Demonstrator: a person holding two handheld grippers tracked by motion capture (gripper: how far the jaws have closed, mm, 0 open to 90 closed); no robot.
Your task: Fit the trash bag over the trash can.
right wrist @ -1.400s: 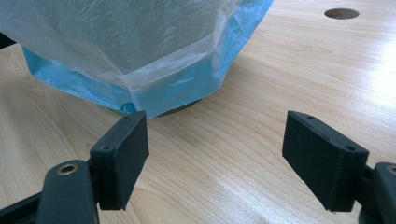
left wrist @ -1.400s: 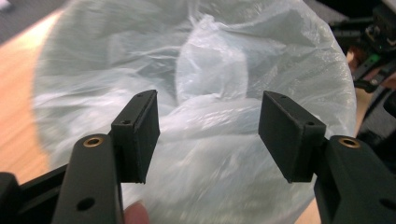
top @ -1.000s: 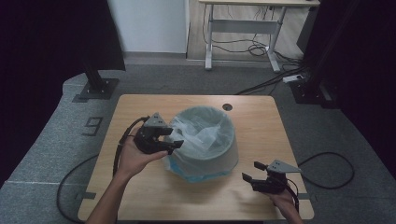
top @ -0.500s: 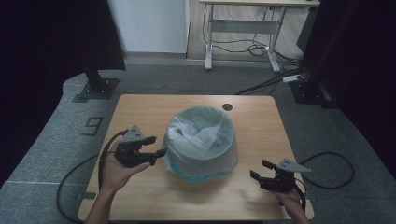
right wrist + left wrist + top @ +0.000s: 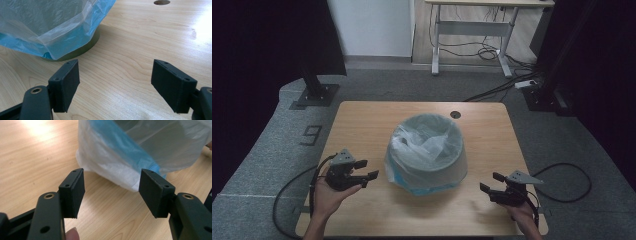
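Observation:
A round grey bin lined with a translucent blue plastic bag stands at the middle of the wooden table. The bag's edge hangs down over the bin's outside, seen close in the left gripper view as bag and in the right gripper view as bag over the bin's dark base. My left gripper sits left of the bin, open and empty, apart from the bag. My right gripper rests near the table's front right, open and empty.
A round cable hole lies in the table behind the bin. Cables trail off both table sides to the grey floor. A desk frame and dark curtains stand beyond the table. Bare wood lies in front of the bin.
My left gripper has let go of the bag's rim and drawn back left and toward the table's front. My right gripper has shifted slightly right and nearer the front edge.

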